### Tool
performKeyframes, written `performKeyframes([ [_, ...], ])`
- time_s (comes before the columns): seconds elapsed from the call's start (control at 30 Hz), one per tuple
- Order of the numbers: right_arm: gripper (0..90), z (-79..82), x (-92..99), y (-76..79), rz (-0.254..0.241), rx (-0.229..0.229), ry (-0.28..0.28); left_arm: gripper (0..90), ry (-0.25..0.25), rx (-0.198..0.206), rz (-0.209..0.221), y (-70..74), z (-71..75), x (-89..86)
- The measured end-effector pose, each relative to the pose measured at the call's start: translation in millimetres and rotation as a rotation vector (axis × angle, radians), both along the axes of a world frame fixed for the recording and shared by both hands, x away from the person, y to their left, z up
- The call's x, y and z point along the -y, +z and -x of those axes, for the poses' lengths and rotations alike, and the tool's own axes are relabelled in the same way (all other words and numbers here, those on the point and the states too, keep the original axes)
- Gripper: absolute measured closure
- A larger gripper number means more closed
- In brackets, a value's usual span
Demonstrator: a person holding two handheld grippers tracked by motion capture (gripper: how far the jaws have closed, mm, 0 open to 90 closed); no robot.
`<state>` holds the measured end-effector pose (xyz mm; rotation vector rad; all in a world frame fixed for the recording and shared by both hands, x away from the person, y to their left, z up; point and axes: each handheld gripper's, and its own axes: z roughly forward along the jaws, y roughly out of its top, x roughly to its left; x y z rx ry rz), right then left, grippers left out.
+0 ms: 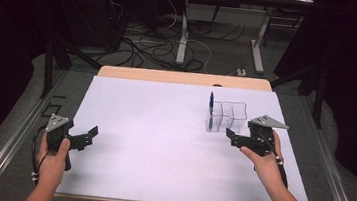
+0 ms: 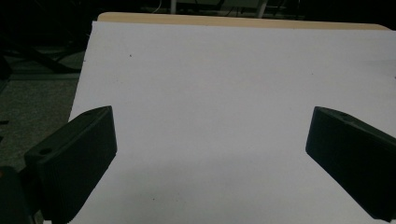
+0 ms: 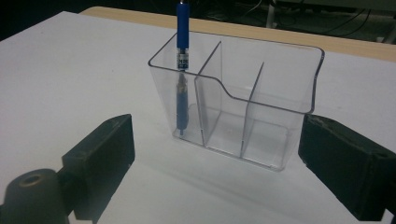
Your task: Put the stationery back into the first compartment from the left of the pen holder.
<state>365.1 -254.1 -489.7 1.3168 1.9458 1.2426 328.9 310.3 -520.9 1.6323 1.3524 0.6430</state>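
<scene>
A clear plastic holder (image 1: 227, 117) (image 3: 243, 112) with three compartments stands on the white sheet at the right. A blue pen (image 1: 211, 104) (image 3: 181, 70) stands upright in the end compartment, on the left in both views. My right gripper (image 1: 233, 135) (image 3: 217, 126) sits just in front of the holder, low over the sheet, with its jaws open. The jaws stand apart from the holder's walls and nothing is held. My left gripper (image 1: 89, 136) (image 2: 210, 116) rests at the sheet's left edge, open, with only bare white sheet between its jaws.
The white sheet (image 1: 152, 143) covers most of the wooden table (image 1: 184, 77), whose far edge shows beyond it. Cables (image 1: 147, 47) and desk legs (image 1: 183, 40) lie on the floor past the table. Dark metal rails (image 1: 8, 143) run along both sides.
</scene>
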Motion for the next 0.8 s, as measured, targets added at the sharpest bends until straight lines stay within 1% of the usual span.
performKeyframes([
  [0.07,9.1,1.0,1.9,-2.7,0.011,0.010,-0.001,1.8,-0.001,0.000,0.000,0.0,0.0,0.1],
  [0.17,8.3,2.8,4.3,-6.4,0.020,0.011,-0.005,1.8,0.000,-0.002,0.002,-0.2,0.0,0.5],
  [0.4,5.0,4.3,8.9,-14.5,0.017,0.001,-0.024,1.8,0.000,-0.001,0.001,0.0,0.2,0.4],
  [0.43,4.6,4.0,9.6,-16.0,0.020,0.010,-0.028,1.8,0.000,-0.001,0.001,0.0,0.2,0.3],
  [0.5,3.5,4.5,11.5,-17.6,0.027,0.002,-0.030,1.8,0.000,0.001,0.001,0.2,0.2,0.2],
  [0.57,2.6,3.8,13.1,-20.0,0.019,0.001,-0.033,1.8,0.000,0.000,0.001,0.3,0.2,0.2],
  [0.67,2.4,3.7,14.7,-22.9,0.023,-0.008,-0.044,1.8,-0.001,0.000,0.001,0.4,0.2,0.2],
  [0.73,2.0,3.5,15.5,-25.1,0.018,-0.005,-0.043,1.8,-0.002,0.001,0.001,0.4,0.2,0.1],
  [0.8,1.6,4.2,16.3,-26.1,0.018,-0.015,-0.044,1.8,-0.001,0.002,0.002,0.5,0.3,0.0],
])
